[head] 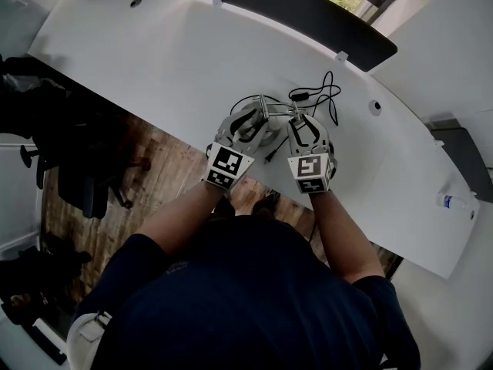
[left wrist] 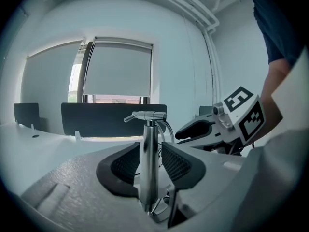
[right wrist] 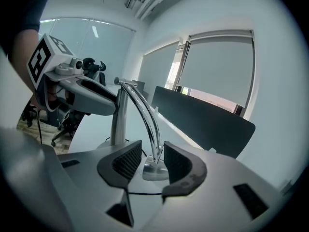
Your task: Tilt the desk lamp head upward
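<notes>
A chrome desk lamp (head: 266, 120) stands near the front edge of the white table (head: 154, 60). In the left gripper view its upright post (left wrist: 148, 139) rises between the pads of my left gripper (left wrist: 149, 152). The jaws are open, with a thin gap on each side of the post. The lamp's curved arm (right wrist: 145, 115) bends down from the post top to a small round head (right wrist: 155, 171) low over the table. My right gripper (right wrist: 152, 154) is open astride the lower end of that arm without pressing it. Both grippers sit side by side, left (head: 253, 120) and right (head: 303, 127).
The lamp's black cord (head: 320, 95) lies looped just beyond it. A dark partition panel (head: 308, 14) lines the table's far edge. A small bottle (head: 454, 201) lies at the far right. Office chairs (head: 85, 183) stand on the wooden floor to the left.
</notes>
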